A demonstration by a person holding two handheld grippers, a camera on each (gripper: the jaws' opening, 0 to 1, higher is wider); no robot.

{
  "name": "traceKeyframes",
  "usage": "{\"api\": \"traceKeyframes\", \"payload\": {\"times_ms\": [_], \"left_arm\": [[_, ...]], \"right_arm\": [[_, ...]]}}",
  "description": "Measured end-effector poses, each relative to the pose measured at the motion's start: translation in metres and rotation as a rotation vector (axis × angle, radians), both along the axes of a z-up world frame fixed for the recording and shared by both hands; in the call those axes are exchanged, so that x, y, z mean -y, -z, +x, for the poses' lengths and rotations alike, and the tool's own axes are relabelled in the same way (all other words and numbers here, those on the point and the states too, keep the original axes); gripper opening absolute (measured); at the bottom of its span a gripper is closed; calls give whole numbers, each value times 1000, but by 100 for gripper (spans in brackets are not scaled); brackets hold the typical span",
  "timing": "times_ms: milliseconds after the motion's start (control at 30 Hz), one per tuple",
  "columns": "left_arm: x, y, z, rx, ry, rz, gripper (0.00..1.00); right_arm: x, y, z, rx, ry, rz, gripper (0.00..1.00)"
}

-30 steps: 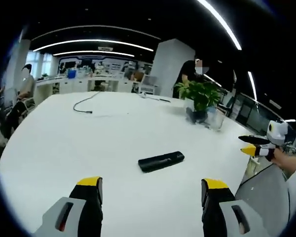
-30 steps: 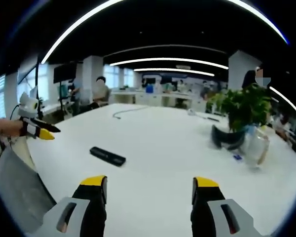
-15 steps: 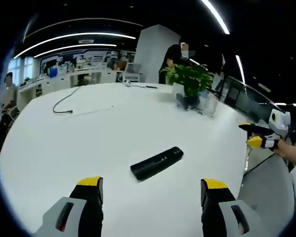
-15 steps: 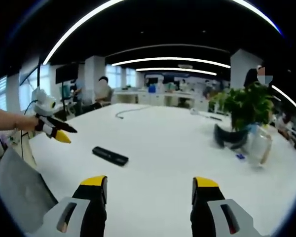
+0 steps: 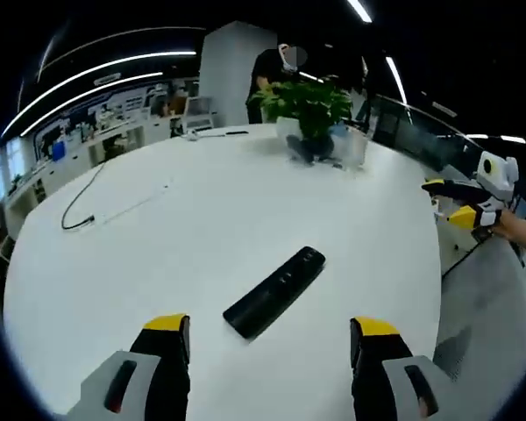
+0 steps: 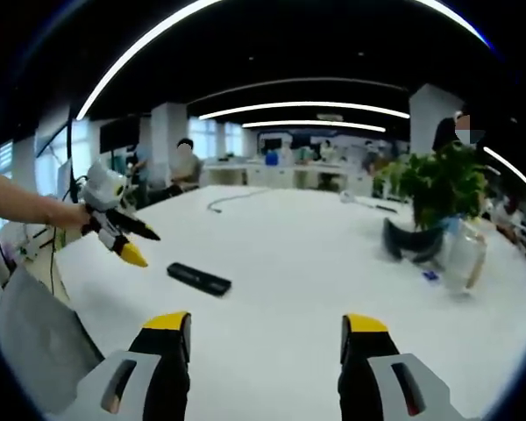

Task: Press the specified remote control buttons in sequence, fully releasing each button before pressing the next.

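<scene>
A black remote control (image 5: 274,291) lies flat on the white table (image 5: 158,254), slanted, just ahead of my left gripper (image 5: 270,328). That gripper's yellow-tipped jaws stand wide apart with nothing between them. In the right gripper view the same remote (image 6: 199,279) lies left of centre, with the left gripper (image 6: 130,240) hovering above and to its left, held by a hand. My right gripper (image 6: 265,323) is open and empty, well back from the remote. It also appears at the right edge of the left gripper view as the right gripper (image 5: 460,202), off the table's edge.
A potted plant (image 5: 307,103) stands at the far side, beside a clear container (image 6: 460,254). A black cable (image 5: 79,209) trails across the far left of the table. A grey chair back (image 6: 35,342) sits at the near edge. People sit and stand in the background.
The left gripper has come forward over the table toward the remote, which now looks larger and closer between its jaws. The right gripper has hardly moved. Both stay open.
</scene>
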State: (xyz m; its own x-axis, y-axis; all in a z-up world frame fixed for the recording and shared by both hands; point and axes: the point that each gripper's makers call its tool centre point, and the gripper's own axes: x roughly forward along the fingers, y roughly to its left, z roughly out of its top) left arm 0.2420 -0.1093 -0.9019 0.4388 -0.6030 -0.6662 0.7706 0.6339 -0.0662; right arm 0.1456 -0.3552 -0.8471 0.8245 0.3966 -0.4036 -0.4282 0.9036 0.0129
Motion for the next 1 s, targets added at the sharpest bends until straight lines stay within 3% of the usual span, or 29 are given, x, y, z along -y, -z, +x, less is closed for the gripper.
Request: {"api": "traceKeyframes", "payload": {"times_ms": [333,467,733,1000], "left_arm": [[13,15,15,-57,90,37,71],[13,25,18,-84,126,87,67],[18,40,21,-92,235,193,61],[31,46,29,-108,284,217,60]], "right_arm": [[1,-1,1,-1,4,10,67],[1,-1,1,-1,6,16,67],[2,-1,2,-5,7,20,66],[4,-1,3,-9,13,25,66]]}}
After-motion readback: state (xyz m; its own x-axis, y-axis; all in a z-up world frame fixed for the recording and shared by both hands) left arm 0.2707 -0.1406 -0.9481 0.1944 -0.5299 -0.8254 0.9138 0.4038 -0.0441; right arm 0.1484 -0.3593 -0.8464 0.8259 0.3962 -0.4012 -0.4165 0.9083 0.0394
